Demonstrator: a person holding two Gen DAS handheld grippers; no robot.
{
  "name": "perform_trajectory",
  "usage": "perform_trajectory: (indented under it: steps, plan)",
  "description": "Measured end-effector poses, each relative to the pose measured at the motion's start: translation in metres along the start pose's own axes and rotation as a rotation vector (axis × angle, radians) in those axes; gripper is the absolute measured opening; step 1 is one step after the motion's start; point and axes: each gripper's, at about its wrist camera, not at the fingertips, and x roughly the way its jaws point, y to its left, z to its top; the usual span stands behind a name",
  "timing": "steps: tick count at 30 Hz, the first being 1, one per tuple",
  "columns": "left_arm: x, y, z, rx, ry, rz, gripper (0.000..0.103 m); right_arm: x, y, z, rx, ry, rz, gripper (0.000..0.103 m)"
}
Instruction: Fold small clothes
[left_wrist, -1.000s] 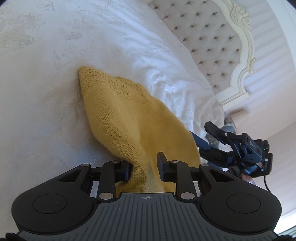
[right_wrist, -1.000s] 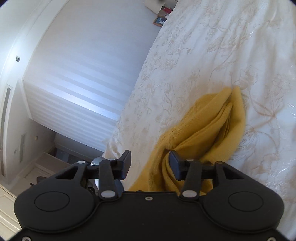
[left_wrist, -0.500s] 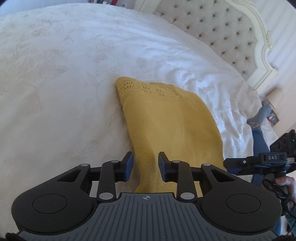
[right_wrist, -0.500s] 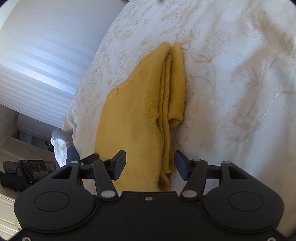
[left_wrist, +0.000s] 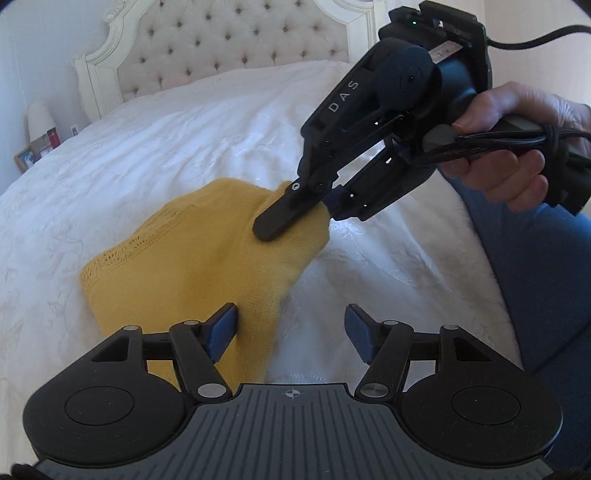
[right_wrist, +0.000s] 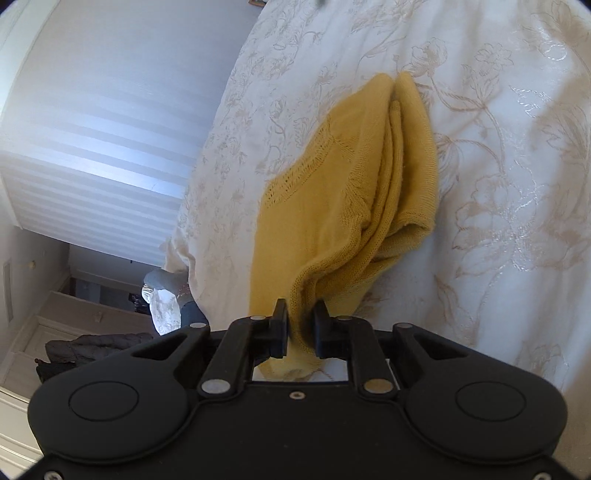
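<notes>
With the right gripper (right_wrist: 300, 328) pinching the mustard-yellow knitted garment (left_wrist: 207, 266) and the left gripper (left_wrist: 291, 334) spread wide, a lift could undo the fold.

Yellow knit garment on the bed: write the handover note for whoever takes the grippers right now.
Left gripper: open, holding nothing, its left finger by the near part of the garment.
Right gripper: shut on an edge of the yellow knit garment, lifting that corner.
Garment: lies on the white bedspread, already doubled into layers.
Left to do: lay the held corner over, release, and flatten the fold.
</notes>
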Motion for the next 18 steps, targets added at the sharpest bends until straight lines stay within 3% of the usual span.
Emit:
perform_trajectory:
  steps: [3, 5, 6, 8, 11, 13, 16, 18]
  plan:
    - [0.011, 0.005, 0.007, -0.016, -0.036, 0.082, 0.061, 0.008, 0.009, 0.003, -0.019, 0.007, 0.002, 0.023]
    - [0.017, 0.019, 0.010, -0.075, -0.058, 0.071, 0.038, 0.009, 0.011, 0.005, -0.026, 0.004, 0.012, 0.024]
    - [0.021, 0.027, 0.012, -0.132, -0.045, 0.079, 0.017, 0.008, 0.012, 0.006, -0.029, -0.001, 0.014, 0.027]
    - [0.024, 0.047, 0.012, -0.243, -0.044, 0.070, 0.015, 0.002, 0.009, 0.010, -0.018, -0.039, 0.034, 0.030]
    - [0.024, 0.076, 0.008, -0.399, -0.038, 0.064, 0.015, -0.023, -0.005, 0.017, 0.043, -0.153, 0.074, 0.047]
    - [0.023, 0.089, 0.005, -0.435, -0.039, 0.089, 0.015, -0.035, -0.013, 0.019, 0.041, -0.195, 0.016, 0.051]
    - [0.020, 0.106, 0.004, -0.501, -0.045, 0.093, 0.015, -0.042, -0.020, 0.016, -0.012, -0.197, -0.138, 0.051]
    - [0.020, 0.115, 0.004, -0.533, -0.048, 0.093, 0.015, -0.039, -0.026, 0.012, -0.011, -0.172, -0.160, 0.051]
